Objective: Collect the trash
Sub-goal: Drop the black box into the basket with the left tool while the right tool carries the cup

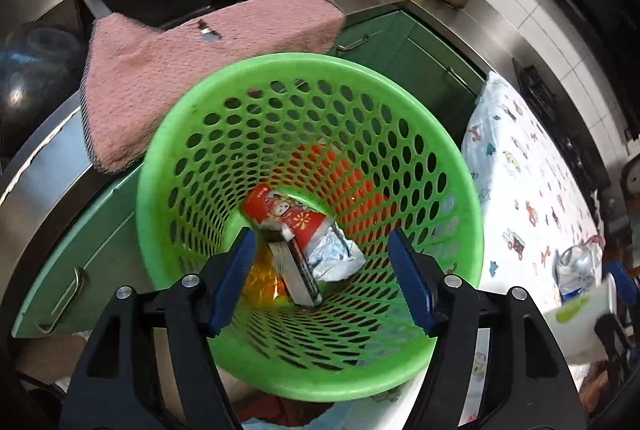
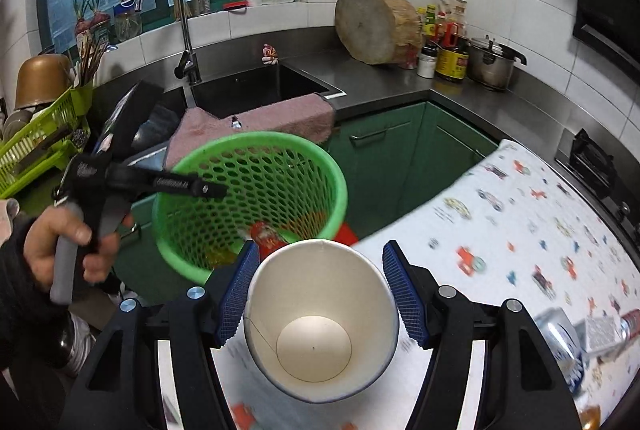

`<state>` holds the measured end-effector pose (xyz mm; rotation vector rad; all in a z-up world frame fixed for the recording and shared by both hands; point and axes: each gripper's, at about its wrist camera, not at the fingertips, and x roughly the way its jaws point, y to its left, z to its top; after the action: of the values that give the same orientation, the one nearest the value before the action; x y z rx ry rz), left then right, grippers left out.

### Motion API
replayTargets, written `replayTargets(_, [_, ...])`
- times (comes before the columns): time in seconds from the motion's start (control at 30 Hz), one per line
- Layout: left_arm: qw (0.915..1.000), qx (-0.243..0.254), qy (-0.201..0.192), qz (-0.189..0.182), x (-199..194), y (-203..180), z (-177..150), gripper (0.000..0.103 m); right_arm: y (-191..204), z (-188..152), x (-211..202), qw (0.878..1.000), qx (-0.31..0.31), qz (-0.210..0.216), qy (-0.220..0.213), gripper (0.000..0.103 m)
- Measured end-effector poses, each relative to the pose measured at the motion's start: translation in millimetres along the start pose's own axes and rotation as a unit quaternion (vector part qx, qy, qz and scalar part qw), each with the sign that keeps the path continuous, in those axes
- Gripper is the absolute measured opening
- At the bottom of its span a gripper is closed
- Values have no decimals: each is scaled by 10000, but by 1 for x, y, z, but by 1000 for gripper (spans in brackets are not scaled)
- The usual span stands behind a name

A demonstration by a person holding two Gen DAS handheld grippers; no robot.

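A green perforated basket [image 1: 460,214] stands below my left gripper [image 1: 322,278], which is open and empty above its mouth. Inside lie a red can [image 1: 288,214], a dark flat box [image 1: 298,270], crumpled white wrapper [image 1: 336,254] and orange wrapper [image 1: 264,282]. My right gripper [image 2: 316,294] is shut on a white paper cup [image 2: 320,322], held above the patterned tablecloth [image 2: 520,230] and just right of the basket [image 2: 320,166]. The left gripper [image 2: 160,182] shows over the basket in the right wrist view.
A pink towel [image 1: 180,70] hangs over the sink edge [image 2: 260,90]. A crushed plastic bottle [image 1: 576,266] lies on the tablecloth [image 1: 540,190]; more trash [image 2: 580,334] lies at the right. Green cabinets [image 2: 380,150], a chopping block [image 2: 376,26] and a pot [image 2: 492,66] stand behind.
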<state>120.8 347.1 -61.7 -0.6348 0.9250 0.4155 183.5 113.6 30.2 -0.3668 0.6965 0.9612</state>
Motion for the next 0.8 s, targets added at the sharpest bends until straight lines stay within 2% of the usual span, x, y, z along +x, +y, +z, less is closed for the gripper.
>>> replayTargets(0.13, [9997,-220,-117,-81,-12,16,-7,76,6,16,20,9998,163,71,-112,62])
replayTargets(0.53, [9974,-619,-378,16,-37,52,-22,78,42,45,77,9978,506,398,-181,63])
replayTargets(0.63, [9971,-681,-342,5,-36,56,-25,79,47,46,82,9976,509,446,-150,65])
replayTargets(0.73, [9970,-721,-294,-12,-34,57,-29,79,51,46,74,9976,461,469,-226,73])
replayTargets(0.8, [9969,-721,-297,-37,-34,56,-30,79,51,45,67,9978,420,431,-271,74])
